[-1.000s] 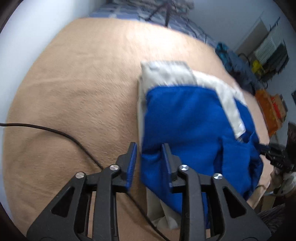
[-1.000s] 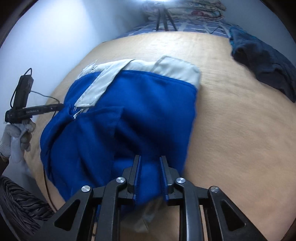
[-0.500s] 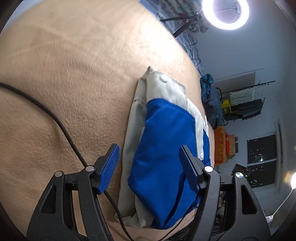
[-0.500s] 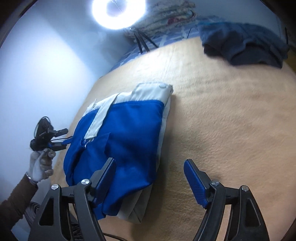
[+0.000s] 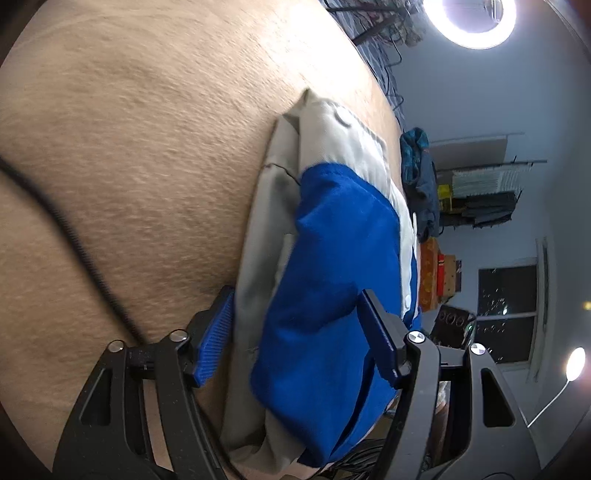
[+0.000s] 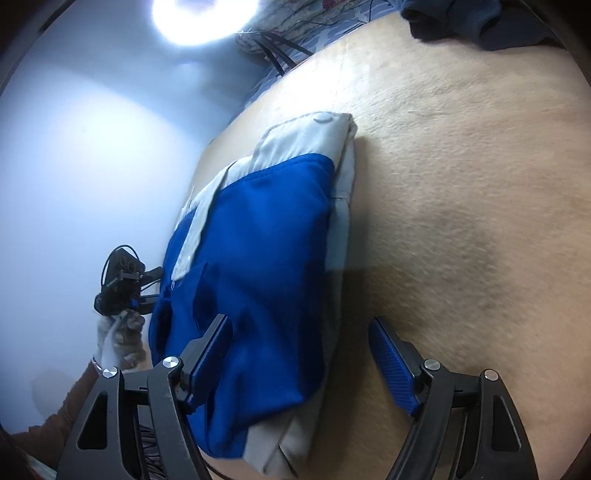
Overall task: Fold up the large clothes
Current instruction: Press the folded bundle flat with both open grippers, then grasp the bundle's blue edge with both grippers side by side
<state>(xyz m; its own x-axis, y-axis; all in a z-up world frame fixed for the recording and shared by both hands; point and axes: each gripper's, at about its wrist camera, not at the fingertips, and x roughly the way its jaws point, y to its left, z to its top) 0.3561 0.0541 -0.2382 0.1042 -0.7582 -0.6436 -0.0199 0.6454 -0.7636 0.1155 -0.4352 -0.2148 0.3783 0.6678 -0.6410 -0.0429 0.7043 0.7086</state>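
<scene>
On the bed: jacket [image 5: 332, 288] lies folded.
Left claw [image 5: 295, 332]: released, jaws straddling it.
Right claw [image 6: 299, 354]: released, its fold set down.

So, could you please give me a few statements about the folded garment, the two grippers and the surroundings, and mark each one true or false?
1. The blue and grey garment lies folded on a tan blanket. True.
2. The right gripper is clamped shut on the garment. False: its jaws stand apart, having just been opening, and the pads do not press the cloth.
3. A ring light glows beyond the bed. True.
4. The left gripper is closed with nothing between its fingers. False: it is open, having just been opening, with the garment's near end lying between its fingers.
5. A black cable runs across the blanket. True.
</scene>
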